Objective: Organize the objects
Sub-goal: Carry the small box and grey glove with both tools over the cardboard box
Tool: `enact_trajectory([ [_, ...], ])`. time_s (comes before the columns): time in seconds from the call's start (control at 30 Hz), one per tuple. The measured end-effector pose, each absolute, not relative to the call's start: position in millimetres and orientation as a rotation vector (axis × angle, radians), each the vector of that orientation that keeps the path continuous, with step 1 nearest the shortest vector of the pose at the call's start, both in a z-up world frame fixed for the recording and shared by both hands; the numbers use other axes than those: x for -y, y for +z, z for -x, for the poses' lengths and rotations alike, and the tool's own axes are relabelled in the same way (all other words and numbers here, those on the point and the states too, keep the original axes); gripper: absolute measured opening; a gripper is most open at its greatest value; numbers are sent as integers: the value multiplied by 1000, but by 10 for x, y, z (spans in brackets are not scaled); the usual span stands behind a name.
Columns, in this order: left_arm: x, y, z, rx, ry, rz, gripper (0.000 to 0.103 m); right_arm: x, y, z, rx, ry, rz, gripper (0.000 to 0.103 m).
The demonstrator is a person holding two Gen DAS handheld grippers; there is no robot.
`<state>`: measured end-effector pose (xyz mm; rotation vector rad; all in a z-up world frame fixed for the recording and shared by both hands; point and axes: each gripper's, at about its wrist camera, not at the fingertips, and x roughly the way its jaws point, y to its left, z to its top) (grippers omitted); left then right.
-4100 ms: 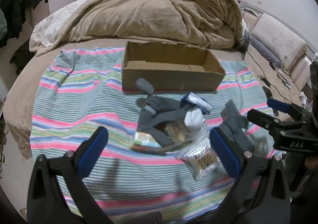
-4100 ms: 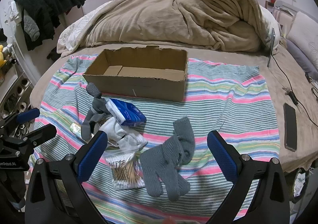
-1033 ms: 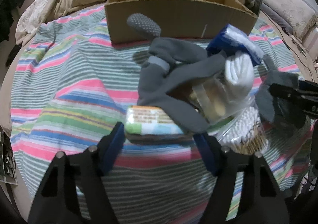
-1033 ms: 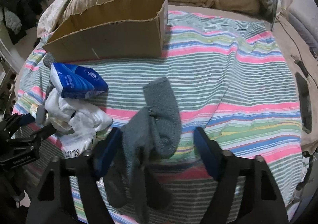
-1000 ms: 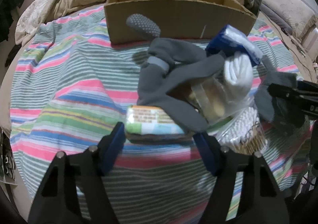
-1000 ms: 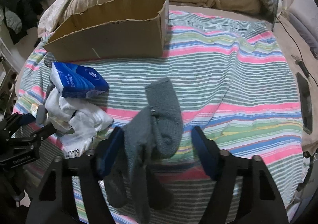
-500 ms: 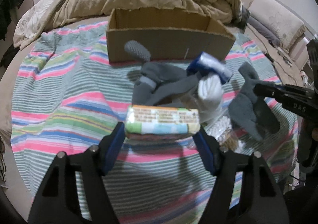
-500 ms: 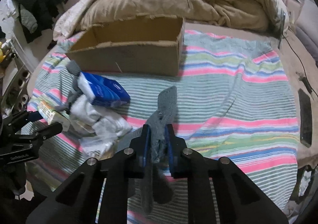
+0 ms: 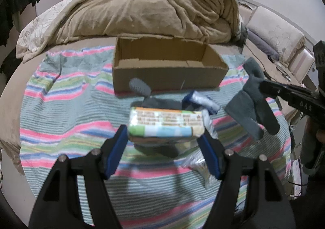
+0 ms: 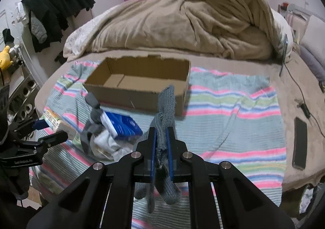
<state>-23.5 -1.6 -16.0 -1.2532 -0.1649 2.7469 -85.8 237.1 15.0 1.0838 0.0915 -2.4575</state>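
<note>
Cardboard box (image 9: 168, 75) sat empty ahead; your left hand-held gripper (image 9: 163, 137) clamped packet (image 9: 165, 125), right hand-held gripper (image 10: 161, 143) clamped sock (image 10: 165, 107), both lifted for loading.

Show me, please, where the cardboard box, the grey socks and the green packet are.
cardboard box (image 9: 166, 76): left wrist view, front wall.
grey socks (image 10: 166, 103): right wrist view, upper part above the fingers.
green packet (image 9: 165, 124): left wrist view, printed face.

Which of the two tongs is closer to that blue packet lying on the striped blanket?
Left, narrowly, I think. The left tongs, holding a snack pack, hover beside the blue packet; the right tongs hold grey socks to its right.
</note>
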Motion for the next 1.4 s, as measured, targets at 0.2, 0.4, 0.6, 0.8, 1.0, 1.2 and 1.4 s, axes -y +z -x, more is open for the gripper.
enact_trajectory([
  [0.2, 48, 2, 339, 162, 2766, 1204, 70, -2355, 401, 935, -99, -2467, -998, 10],
  [0.4, 45, 157, 465, 119, 2784, 1150, 70, -2305, 590, 1072, -120, -2473, -923, 10],
  [0.6, 71, 220, 663, 137, 2780, 1131, 70, -2256, 692, 1304, -128, -2476, -882, 10],
  [0.8, 50, 252, 909, 120, 2786, 1126, 70, -2210, 748, 1519, -118, -2471, -844, 10],
  [1.0, 23, 257, 1164, 138, 2787, 1113, 70, -2127, 717, 1767, -127, -2452, -839, 10],
  [1.2, -34, 170, 1431, 154, 2767, 1130, 70, -2078, 608, 1954, -120, -2434, -854, 10],
  [1.4, -57, 19, 1699, 225, 2737, 1173, 70, -2007, 424, 2144, -101, -2394, -900, 10],
])
